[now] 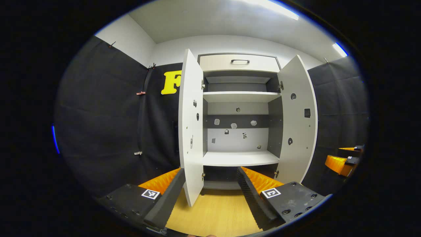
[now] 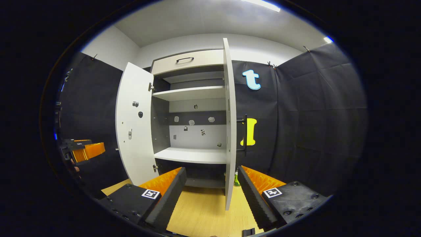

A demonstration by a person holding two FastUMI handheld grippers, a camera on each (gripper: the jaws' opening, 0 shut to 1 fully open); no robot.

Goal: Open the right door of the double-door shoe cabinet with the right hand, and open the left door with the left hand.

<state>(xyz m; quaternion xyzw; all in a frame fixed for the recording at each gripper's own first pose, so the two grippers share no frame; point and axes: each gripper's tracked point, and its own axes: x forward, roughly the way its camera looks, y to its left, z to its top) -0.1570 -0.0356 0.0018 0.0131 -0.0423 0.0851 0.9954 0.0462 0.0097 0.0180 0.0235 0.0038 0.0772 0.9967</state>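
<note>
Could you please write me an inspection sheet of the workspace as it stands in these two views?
Surface: light wooden floor in front of the cabinet.
Job's things: shoe cabinet with left door and right door both swung open; the right door's black handle shows on its outer face; top drawer closed.
Clutter: shelves bare of shoes; small stickers or marks on the back panel, too small to identify.
Grippers: left gripper open, the left door's edge between its fingers, contact not evident; right gripper open, right door's edge between its fingers.
Cables: nothing seen.
Surroundings: black cloth wall, white ceiling with light strips.
</note>
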